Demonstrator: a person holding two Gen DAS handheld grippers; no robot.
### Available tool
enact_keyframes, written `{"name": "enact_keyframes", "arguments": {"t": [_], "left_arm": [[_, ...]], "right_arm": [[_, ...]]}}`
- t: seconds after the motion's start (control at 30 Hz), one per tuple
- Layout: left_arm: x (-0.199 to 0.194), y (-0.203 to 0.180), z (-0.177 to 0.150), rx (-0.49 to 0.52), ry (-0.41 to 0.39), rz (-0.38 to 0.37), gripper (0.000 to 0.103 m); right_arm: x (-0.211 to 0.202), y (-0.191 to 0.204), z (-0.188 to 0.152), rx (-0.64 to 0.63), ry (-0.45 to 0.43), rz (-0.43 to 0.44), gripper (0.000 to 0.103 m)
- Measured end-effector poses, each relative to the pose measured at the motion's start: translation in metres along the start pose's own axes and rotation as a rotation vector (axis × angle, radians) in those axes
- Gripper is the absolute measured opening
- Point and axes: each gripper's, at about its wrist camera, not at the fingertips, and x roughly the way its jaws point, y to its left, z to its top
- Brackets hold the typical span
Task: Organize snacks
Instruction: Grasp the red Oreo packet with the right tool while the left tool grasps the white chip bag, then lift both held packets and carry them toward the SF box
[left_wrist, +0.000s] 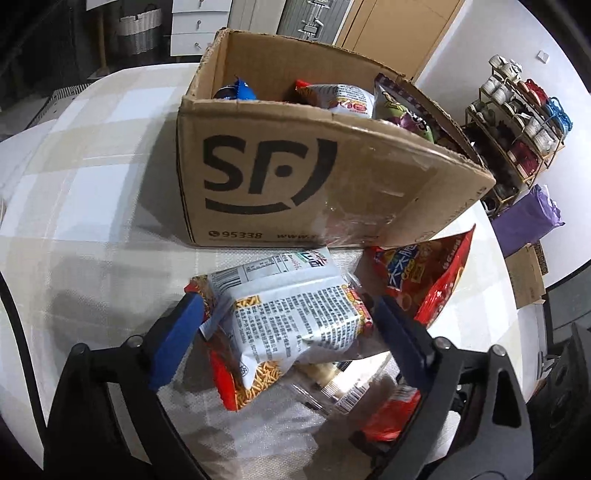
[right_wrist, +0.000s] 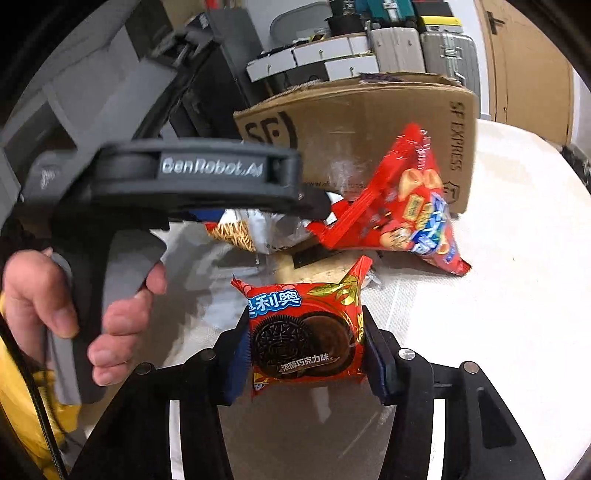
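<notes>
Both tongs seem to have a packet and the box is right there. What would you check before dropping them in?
1. Left tongs gripping the noodle snack packet: ok, blue pads press both sides.
2. Right tongs gripping the Oreo packet: ok, held at both edges.
3. Cardboard box open on top: ok, flaps do not cover it.
4. Room inside: cannot tell; a blue packet, a white-and-red packet and a purple packet already stick up.
5. Path to the box: not ok for a straight push; the red biscuit bag leans against its front wall, so lift over.
6. Tongs apart from each other: ok, but close.
</notes>
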Motion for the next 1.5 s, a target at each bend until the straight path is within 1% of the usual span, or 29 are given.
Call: {"name": "enact_keyframes", "arguments": {"t": [0.1, 0.17, 0.23, 0.3, 0.37, 0.4, 0.43, 0.47, 0.5, 0.57, 0.63, 0.73, 0.8, 0.83, 0.87, 1.03, 1.07, 1.27, 1.4, 1.5], "left_arm": [[0.000, -0.002, 0.004, -0.011, -0.011, -0.009, 0.081], [-0.003, -0.002, 0.001, -0.013, -0.018, -0.010, 0.070], [-0.006, 0.003, 0.002, -0.018, -0.025, -0.025, 0.061], [-0.007, 0.004, 0.000, -0.006, -0.025, -0.024, 0.059], [-0.009, -0.003, -0.001, 0.038, -0.035, 0.010, 0.056], [-0.011, -0.008, -0.002, 0.066, -0.039, 0.031, 0.056], [-0.014, -0.008, -0.014, 0.086, -0.045, 0.047, 0.055], [-0.017, -0.009, -0.017, 0.101, -0.048, 0.060, 0.055], [-0.024, -0.005, -0.027, 0.108, -0.049, 0.066, 0.054], [-0.029, -0.008, -0.028, 0.107, -0.051, 0.071, 0.053], [-0.038, -0.002, -0.042, 0.101, -0.049, 0.071, 0.053], [-0.048, 0.001, -0.050, 0.104, -0.042, 0.078, 0.052], [-0.052, 0.001, -0.049, 0.106, -0.035, 0.087, 0.052], [-0.062, 0.009, -0.066, 0.102, -0.041, 0.084, 0.052], [-0.066, 0.012, -0.073, 0.099, -0.037, 0.078, 0.052], [-0.077, 0.018, -0.087, 0.082, -0.038, 0.042, 0.051], [-0.077, 0.020, -0.089, 0.080, -0.040, 0.036, 0.051], [-0.103, 0.019, -0.106, 0.095, -0.088, 0.041, 0.051], [-0.124, 0.011, -0.120, 0.110, -0.120, 0.030, 0.051], [-0.142, 0.003, -0.132, 0.114, -0.148, 0.020, 0.051]], "right_arm": [[-0.005, -0.006, 0.001, 0.021, -0.018, 0.024, 0.052], [-0.007, -0.008, 0.001, 0.019, -0.022, 0.034, 0.052], [-0.008, -0.007, 0.001, 0.010, -0.025, 0.066, 0.052], [-0.012, -0.014, 0.000, 0.013, -0.034, 0.103, 0.052], [-0.012, -0.025, 0.001, 0.036, -0.048, 0.128, 0.052], [-0.008, -0.027, 0.004, 0.058, -0.056, 0.145, 0.052], [-0.009, -0.032, 0.004, 0.077, -0.062, 0.155, 0.052], [-0.011, -0.040, 0.004, 0.105, -0.070, 0.159, 0.052], [-0.012, -0.041, 0.003, 0.120, -0.075, 0.163, 0.052], [-0.013, -0.046, 0.002, 0.144, -0.085, 0.176, 0.052], [-0.014, -0.051, 0.002, 0.155, -0.089, 0.187, 0.052], [-0.016, -0.055, 0.002, 0.176, -0.092, 0.202, 0.052], [-0.024, -0.058, -0.005, 0.185, -0.099, 0.214, 0.052], [-0.024, -0.057, -0.005, 0.188, -0.101, 0.217, 0.052], [-0.023, -0.058, -0.005, 0.190, -0.101, 0.216, 0.052], [-0.029, -0.058, -0.010, 0.188, -0.109, 0.227, 0.052], [-0.024, -0.056, -0.011, 0.190, -0.111, 0.229, 0.052], [-0.029, -0.061, -0.012, 0.210, -0.127, 0.234, 0.052], [-0.035, -0.060, -0.014, 0.209, -0.147, 0.204, 0.052], [-0.047, -0.051, -0.017, 0.176, -0.168, 0.168, 0.052]]}}
